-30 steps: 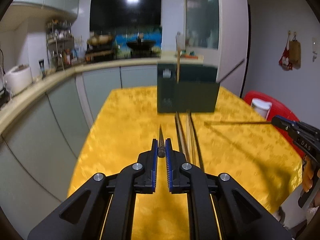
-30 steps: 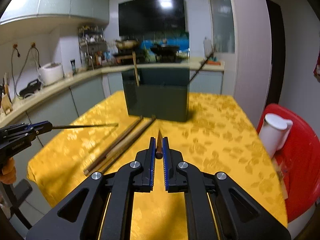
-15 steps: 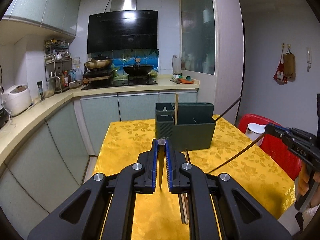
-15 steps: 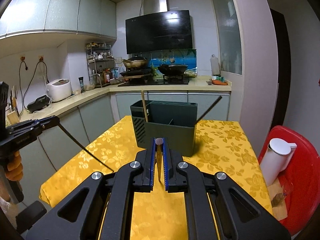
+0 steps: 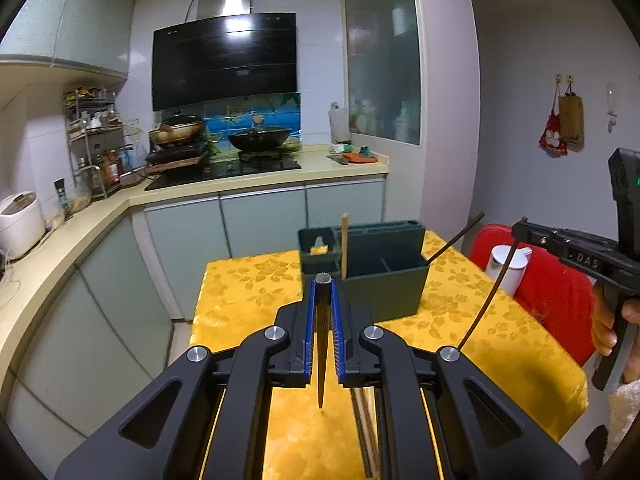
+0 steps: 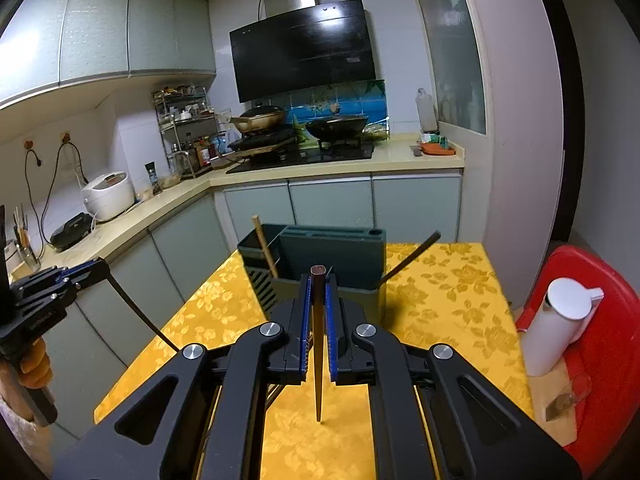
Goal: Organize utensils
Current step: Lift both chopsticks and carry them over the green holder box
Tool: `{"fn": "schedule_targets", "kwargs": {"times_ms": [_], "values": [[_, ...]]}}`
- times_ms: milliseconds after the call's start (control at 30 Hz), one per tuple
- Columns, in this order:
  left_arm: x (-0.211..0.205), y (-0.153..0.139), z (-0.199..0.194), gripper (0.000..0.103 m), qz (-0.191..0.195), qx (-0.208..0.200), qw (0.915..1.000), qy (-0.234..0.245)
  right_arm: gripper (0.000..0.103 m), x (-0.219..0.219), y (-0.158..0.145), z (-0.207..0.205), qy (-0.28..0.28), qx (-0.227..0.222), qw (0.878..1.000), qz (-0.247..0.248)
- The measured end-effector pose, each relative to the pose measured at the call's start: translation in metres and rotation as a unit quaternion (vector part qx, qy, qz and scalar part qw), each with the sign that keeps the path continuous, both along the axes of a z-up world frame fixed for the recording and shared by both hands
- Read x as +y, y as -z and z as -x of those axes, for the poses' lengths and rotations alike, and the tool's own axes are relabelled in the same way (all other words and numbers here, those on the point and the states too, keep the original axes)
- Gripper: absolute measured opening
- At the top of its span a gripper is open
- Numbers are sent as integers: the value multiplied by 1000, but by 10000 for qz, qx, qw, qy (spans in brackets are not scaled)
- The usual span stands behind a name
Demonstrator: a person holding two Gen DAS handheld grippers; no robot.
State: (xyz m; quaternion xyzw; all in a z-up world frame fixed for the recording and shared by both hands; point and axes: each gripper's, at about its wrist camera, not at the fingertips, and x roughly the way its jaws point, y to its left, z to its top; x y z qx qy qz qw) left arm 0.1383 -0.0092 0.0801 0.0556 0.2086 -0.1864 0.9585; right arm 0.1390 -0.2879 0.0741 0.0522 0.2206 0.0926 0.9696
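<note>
table with yellow floral cloth (image 5: pixel 248 292), dark green utensil holder (image 5: pixel 384 284) standing on it, loose chopsticks (image 5: pixel 366 432) lying nearer

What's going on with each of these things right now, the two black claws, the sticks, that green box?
Left gripper: shut on a dark chopstick, tip hanging down.
Right gripper: shut on a brown chopstick, tip down.
Green holder: upright on the yellow table, two sticks leaning inside.
Spare chopsticks: lying flat.
</note>
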Motion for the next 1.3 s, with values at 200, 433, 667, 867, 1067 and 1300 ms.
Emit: {"fn": "schedule_targets", "kwargs": {"times_ms": [200, 433, 667, 867, 1067, 1300], "values": [[-17, -33, -19, 7, 62, -15, 9998, 211, 8, -5, -30, -13, 71, -161, 9997, 171], [-47, -76, -44, 7, 211, -201, 9988, 392, 8, -11, -74, -39, 178, -447, 9986, 203], [-75, -100, -76, 7, 299, -331, 9982, 395, 8, -12, -96, -73, 267, -573, 9977, 258], [-94, -105, -114, 7, 368, -326, 9983, 317, 8, -12, -95, -103, 309, -551, 9976, 295], [-107, -75, -152, 7, 272, -54, 9994, 226, 8, -11, -71, -138, 349, -117, 9990, 247], [-110, -32, -177, 7, 135, 380, 9991, 150, 8, -2, -33, -159, 237, 396, 9986, 269]]}}
